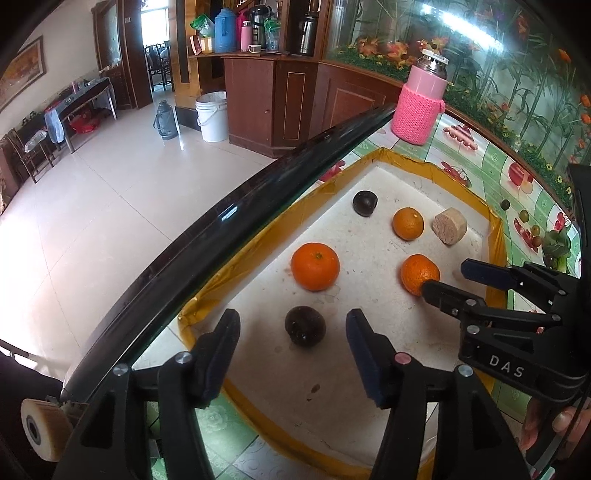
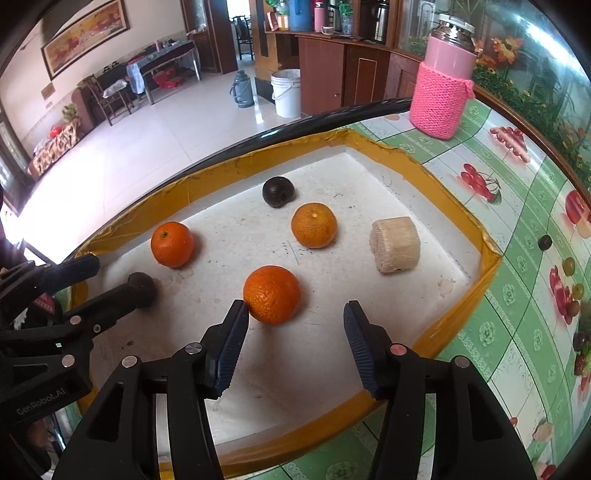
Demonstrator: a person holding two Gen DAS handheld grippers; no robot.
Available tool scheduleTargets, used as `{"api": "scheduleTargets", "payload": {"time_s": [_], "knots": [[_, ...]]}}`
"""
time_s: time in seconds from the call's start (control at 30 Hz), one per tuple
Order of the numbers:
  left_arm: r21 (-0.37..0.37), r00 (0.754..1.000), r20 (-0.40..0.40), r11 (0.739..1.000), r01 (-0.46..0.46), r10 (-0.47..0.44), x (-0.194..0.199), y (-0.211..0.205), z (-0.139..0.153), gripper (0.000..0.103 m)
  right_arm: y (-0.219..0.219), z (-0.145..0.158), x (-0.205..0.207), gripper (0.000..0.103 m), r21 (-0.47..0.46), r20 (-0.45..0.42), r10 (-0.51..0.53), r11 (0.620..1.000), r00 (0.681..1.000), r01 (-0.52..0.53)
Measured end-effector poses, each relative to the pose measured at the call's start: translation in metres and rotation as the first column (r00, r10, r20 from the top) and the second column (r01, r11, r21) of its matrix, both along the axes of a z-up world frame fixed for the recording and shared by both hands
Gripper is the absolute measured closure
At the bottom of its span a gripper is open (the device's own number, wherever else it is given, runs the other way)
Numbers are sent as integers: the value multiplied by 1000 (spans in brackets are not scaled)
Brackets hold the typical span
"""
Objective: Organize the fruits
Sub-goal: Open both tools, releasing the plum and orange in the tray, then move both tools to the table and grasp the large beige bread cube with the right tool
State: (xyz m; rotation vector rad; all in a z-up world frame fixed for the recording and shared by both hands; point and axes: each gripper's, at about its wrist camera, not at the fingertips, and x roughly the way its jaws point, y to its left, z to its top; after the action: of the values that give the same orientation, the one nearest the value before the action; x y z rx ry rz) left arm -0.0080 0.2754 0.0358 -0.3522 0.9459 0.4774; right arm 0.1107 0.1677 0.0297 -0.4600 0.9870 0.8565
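While both my jaws stood released, a pink knit-sleeved flask (image 2: 441,92) and beige ridged foam block (image 2: 395,244) sat beyond three round oranges (image 2: 271,294).

A pale tiled floor (image 2: 155,140) shone with daylight from a doorway (image 1: 155,40) behind the dark wooden cabinet (image 1: 273,99). A white bucket (image 1: 212,116) stood on the floor just left of that cabinet, a grey flask (image 1: 165,120) further left. On the cabinet's top stood a blue jug (image 1: 224,31) among other flasks. Well left of the cabinet, a framed painting (image 2: 85,35) hung on the cream wall above a table (image 2: 166,61) and chairs.
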Motion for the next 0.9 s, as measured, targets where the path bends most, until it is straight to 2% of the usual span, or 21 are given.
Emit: {"api": "scheduleTargets", "payload": {"time_s": [0.3, 0.63, 0.9], "knots": [[10, 1000, 1, 1000, -4, 4, -8, 0, 7, 37, -13, 16, -2, 46, 31, 29, -34, 999, 999, 33], [16, 1000, 23, 1000, 0, 0, -20, -6, 20, 34, -42, 30, -8, 46, 83, 16, -110, 991, 994, 108], [46, 997, 51, 998, 53, -55, -22, -29, 35, 22, -87, 34, -15, 37, 128, -15, -224, 966, 975, 224]]}}
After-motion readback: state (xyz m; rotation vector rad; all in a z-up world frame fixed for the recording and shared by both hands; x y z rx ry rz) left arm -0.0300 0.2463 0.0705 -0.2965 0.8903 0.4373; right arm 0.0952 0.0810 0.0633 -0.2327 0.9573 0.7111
